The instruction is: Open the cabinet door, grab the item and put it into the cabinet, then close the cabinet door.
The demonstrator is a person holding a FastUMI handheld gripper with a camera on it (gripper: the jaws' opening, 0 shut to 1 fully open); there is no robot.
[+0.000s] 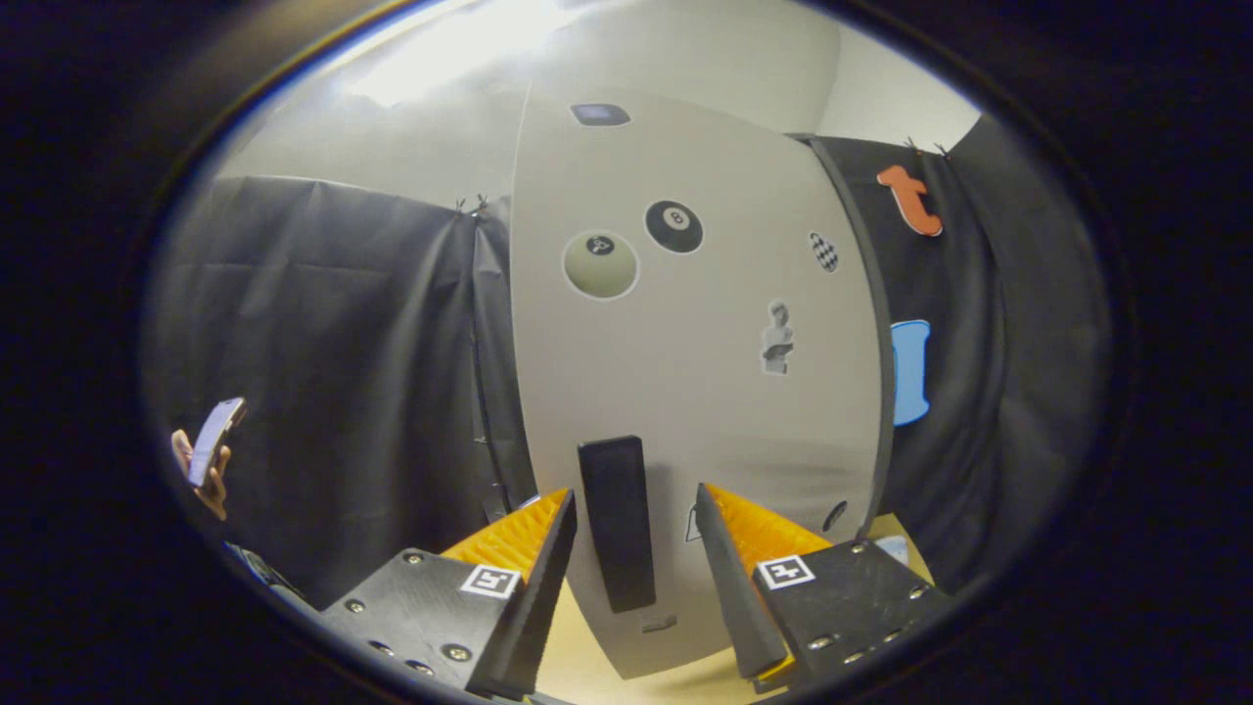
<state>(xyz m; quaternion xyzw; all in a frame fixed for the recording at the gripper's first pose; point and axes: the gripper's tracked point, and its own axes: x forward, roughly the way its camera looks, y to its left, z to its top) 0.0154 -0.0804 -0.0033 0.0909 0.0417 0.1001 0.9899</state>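
Because the cabinet door (685, 323) looks shut, I hold the gripper (634, 529) spread, its fingers either side of the dark handle (617, 519) low on that door, not yet pinching, ready to close and pull. I cannot spot the item.

Cabinet door (685, 392) hides the cabinet's inside
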